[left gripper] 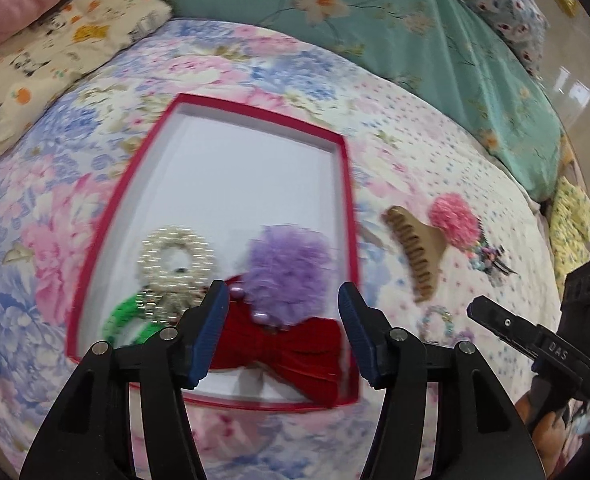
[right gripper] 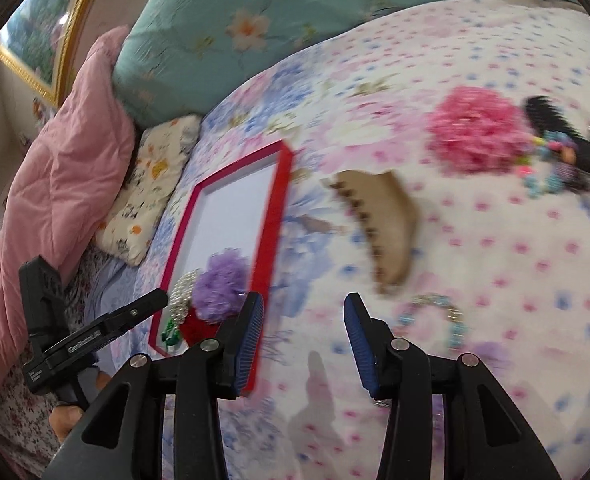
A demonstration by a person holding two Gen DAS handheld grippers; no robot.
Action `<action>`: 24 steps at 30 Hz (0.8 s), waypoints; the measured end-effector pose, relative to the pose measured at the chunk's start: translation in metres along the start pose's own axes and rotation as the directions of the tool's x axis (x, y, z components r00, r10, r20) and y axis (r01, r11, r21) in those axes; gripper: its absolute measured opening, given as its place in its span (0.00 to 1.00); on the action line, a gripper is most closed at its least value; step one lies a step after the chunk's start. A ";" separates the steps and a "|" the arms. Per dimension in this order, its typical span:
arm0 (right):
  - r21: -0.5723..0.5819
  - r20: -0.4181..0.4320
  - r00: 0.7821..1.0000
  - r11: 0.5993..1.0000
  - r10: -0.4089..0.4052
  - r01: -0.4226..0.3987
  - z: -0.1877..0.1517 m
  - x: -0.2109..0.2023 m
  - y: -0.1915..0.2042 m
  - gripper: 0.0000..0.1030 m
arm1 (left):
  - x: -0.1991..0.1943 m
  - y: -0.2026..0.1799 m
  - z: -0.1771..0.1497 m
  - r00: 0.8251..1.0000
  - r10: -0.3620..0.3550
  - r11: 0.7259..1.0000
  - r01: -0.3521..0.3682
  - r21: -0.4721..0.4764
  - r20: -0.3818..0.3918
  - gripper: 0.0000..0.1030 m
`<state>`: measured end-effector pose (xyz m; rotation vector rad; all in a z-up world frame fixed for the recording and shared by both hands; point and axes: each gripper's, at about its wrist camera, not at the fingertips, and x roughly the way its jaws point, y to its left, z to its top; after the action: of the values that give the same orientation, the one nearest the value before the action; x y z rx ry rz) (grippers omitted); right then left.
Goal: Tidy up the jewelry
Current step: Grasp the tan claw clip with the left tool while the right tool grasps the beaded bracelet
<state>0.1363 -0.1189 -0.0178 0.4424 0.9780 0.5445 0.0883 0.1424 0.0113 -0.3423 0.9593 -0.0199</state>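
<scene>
A bed spread with a floral quilt (left gripper: 435, 152) fills both views, with a teal pillow (right gripper: 255, 20) at its far edge. On the quilt lies the red-rimmed box (left gripper: 113, 216), its white floor bare at the far end; at its near end sit a red velvet bow (left gripper: 291, 348), a purple pom-pom tie (left gripper: 287, 268), a pearl ring scrunchie (left gripper: 179, 256) and a green coil tie (left gripper: 123, 316).

To the right of the box, loose on the quilt, lie the items you have yet to collect: a pink pom-pom tie (right gripper: 479, 128) farthest, a tan claw clip (right gripper: 387, 220) nearer, and a pastel bead bracelet (right gripper: 435, 320) nearest.

The right gripper (right gripper: 303, 336) has its jaws spread wide and holds nothing. The bracelet lies just beside and to the right of its right finger. The clip lies beyond, ahead and slightly right, its long axis running near-to-far with the toothed edge toward the box.

The left gripper (left gripper: 283, 332) hovers over the box's near end, jaws apart and empty.

Judged from this layout, your right hand is the nearer to every loose item; a short shift rightward would bring the bracelet between the fingers.
</scene>
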 end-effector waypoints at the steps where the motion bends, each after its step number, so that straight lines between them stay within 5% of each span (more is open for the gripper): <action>1: 0.014 0.011 1.000 1.000 -0.010 0.010 0.000 -0.007 -0.007 0.43 | 0.000 -0.005 0.000 1.000 -0.005 1.000 0.005 0.007 -0.003 0.54; 19: 0.133 0.141 0.979 0.983 -0.148 0.129 0.021 -0.067 -0.085 0.43 | 0.025 -0.087 -0.012 0.991 -0.089 0.989 0.099 0.106 -0.099 0.58; 24: 0.090 0.154 0.968 0.978 -0.198 0.186 0.038 -0.071 -0.087 0.43 | 0.043 -0.110 -0.008 0.984 -0.113 0.985 0.129 0.115 -0.134 0.68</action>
<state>0.1577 -0.2347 -0.0031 0.4465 0.8754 0.2922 0.1217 0.0289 0.0055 -0.2872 1.0573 -0.2139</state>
